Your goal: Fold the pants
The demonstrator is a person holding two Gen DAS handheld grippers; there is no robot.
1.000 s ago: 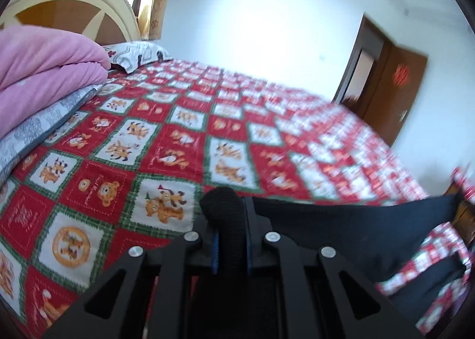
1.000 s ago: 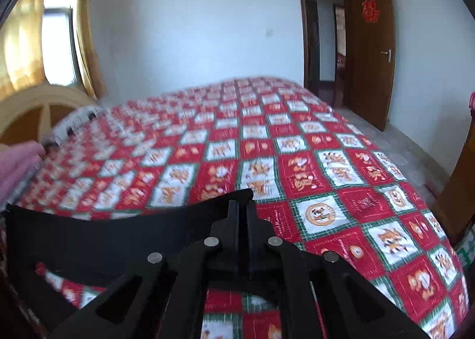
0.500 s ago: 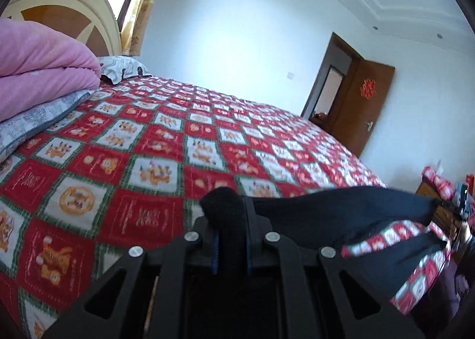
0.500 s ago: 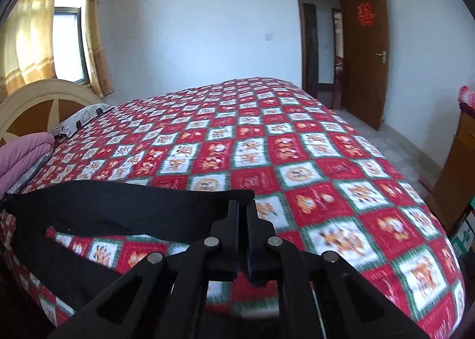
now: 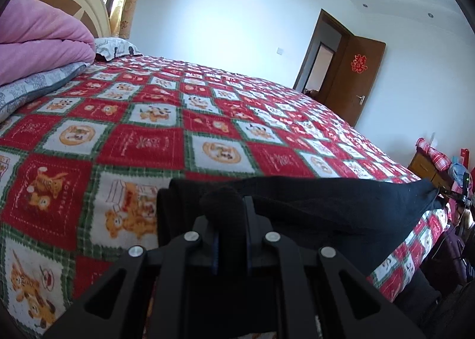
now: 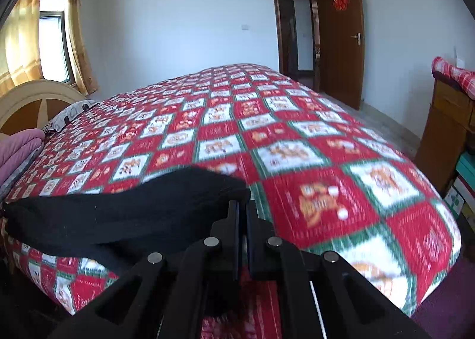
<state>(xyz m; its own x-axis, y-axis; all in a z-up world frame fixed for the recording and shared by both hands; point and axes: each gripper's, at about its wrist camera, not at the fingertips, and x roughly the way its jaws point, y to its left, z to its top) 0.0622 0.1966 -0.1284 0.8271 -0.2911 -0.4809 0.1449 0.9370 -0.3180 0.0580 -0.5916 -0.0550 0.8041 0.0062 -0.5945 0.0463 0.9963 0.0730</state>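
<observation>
Black pants [image 5: 326, 205] sag soft and light between two grippers, left [image 5: 230, 205] and right [image 6: 242, 214], jaws clamped on opposite ends at six o'clock above the bed [image 5: 207, 131].

Left gripper [image 5: 231, 205] and right gripper [image 6: 242, 211] tilted downward, jaws clamped tight

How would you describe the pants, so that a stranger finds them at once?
Look at the big bed with the red checked bedspread. At its near edge the pants stretch between both grippers. They are plain black, the only unpatterned dark cloth on the bed.
</observation>
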